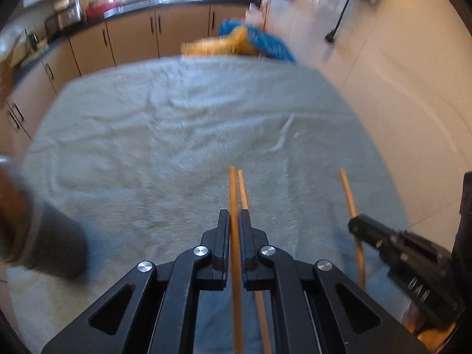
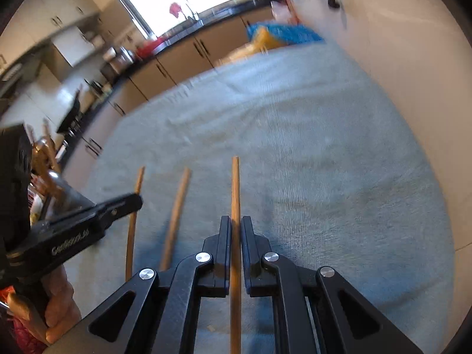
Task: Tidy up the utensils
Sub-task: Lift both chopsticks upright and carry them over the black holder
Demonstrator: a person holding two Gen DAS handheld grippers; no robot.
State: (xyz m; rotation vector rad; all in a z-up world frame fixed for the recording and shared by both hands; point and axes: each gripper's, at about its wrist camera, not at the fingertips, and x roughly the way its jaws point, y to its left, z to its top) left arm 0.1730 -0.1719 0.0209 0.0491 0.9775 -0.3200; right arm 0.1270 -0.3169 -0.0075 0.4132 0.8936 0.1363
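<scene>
My left gripper [image 1: 233, 215] is shut on a wooden chopstick [image 1: 233, 188] that sticks out forward between the pads, above a grey-blue towel [image 1: 177, 118]. A second chopstick [image 1: 243, 190] lies on the towel just right of it. In the right wrist view my right gripper [image 2: 235, 221] is shut on another chopstick [image 2: 235, 183]. The loose chopstick [image 2: 178, 206] lies to its left, and further left is the left gripper [image 2: 138, 202] with its chopstick [image 2: 138, 181]. The right gripper [image 1: 354, 224] shows at the right edge of the left wrist view, holding its chopstick [image 1: 346, 190].
A dark round holder [image 1: 50, 242] stands at the towel's left side, blurred; in the right wrist view the holder [image 2: 59, 185] has wooden utensils in it. A blue and yellow cloth [image 1: 256, 41] lies at the far edge. Kitchen cabinets [image 1: 132, 38] run behind, pale floor [image 1: 398, 73] to the right.
</scene>
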